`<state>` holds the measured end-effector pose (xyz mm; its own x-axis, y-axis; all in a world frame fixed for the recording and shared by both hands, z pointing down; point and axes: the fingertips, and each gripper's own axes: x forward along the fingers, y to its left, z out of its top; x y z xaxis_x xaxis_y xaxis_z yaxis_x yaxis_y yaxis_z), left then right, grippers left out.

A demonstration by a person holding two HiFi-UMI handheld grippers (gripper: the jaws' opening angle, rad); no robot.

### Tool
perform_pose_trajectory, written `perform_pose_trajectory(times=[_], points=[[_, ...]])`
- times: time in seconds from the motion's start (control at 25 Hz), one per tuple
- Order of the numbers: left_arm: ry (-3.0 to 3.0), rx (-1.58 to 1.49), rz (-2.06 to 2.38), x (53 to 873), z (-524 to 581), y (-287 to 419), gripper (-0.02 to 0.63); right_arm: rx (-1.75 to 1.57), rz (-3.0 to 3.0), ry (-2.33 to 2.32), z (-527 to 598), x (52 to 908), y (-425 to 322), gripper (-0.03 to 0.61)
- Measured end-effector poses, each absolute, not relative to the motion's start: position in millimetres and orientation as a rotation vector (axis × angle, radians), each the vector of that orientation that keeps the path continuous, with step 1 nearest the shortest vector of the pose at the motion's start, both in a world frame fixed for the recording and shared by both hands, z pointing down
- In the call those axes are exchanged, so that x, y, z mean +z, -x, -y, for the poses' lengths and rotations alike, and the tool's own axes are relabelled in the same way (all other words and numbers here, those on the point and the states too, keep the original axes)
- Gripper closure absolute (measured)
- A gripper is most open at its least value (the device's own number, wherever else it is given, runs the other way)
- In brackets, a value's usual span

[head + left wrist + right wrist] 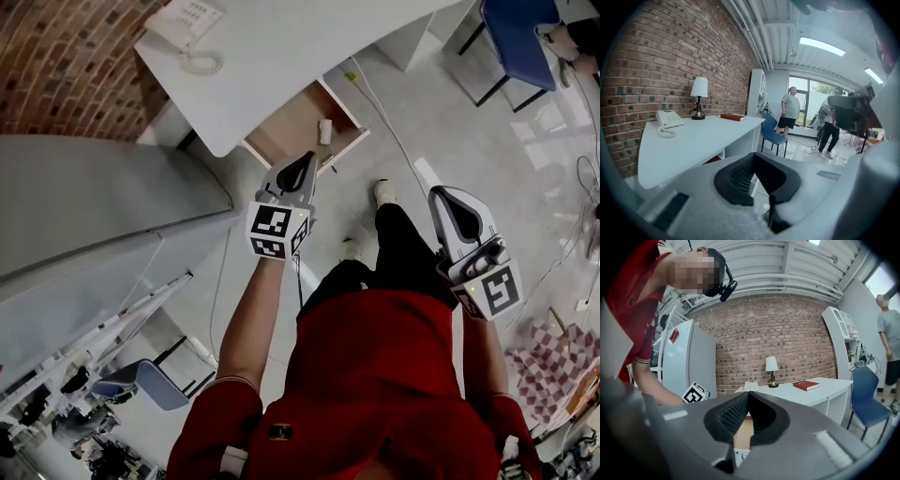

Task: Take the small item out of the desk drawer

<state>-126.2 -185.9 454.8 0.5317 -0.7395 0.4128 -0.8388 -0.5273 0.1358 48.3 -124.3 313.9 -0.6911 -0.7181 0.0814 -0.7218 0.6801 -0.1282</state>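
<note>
The desk drawer [292,120] stands pulled out from under the white desk [272,56], showing its wooden bottom. A small white item [324,131] lies in it near the right side. My left gripper [301,163] hovers just in front of the drawer's near edge, jaws shut and empty. My right gripper [442,199] hangs further right over the floor, away from the drawer, also shut with nothing in it. In the left gripper view the shut gripper [754,156] points past the desk [693,140]. In the right gripper view the shut gripper [747,395] aims toward the drawer's wood [743,434].
A telephone [183,21] with a coiled cord sits on the desk, and a lamp [699,96] and red book [733,117] at its far end. A grey cabinet [94,206] stands left. Beyond are a blue chair [525,42], floor cables [384,112] and people [789,110].
</note>
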Motion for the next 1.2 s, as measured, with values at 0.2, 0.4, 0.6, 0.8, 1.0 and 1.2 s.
perform_pose_trajectory(times=[0.2, 0.4, 0.6, 0.8, 1.0, 1.2], points=[[-2.370, 0.573, 1.297, 507.6, 231.8, 122.5, 0.609, 0.262, 2.851, -1.174, 173.7, 336.1, -57.7, 0.566], [-2.283, 0.672, 1.288, 559.2, 269.4, 113.7, 0.594, 0.323, 2.847, -1.130, 219.0, 362.2, -76.0, 0.566], [-2.198, 0.759, 1.276, 608.8, 302.0, 111.4, 0.557, 0.352, 2.842, -1.100, 261.9, 380.8, -90.0, 0.566], [-2.108, 0.886, 1.213, 664.2, 315.0, 113.0, 0.534, 0.362, 2.835, -1.054, 292.6, 397.2, -95.5, 0.566], [-2.018, 0.987, 1.173, 711.2, 331.5, 114.4, 0.495, 0.357, 2.836, -1.012, 316.8, 411.7, -95.5, 0.566], [-1.963, 1.093, 1.134, 750.3, 339.6, 116.4, 0.477, 0.396, 2.811, -0.983, 326.9, 430.3, -100.8, 0.566]])
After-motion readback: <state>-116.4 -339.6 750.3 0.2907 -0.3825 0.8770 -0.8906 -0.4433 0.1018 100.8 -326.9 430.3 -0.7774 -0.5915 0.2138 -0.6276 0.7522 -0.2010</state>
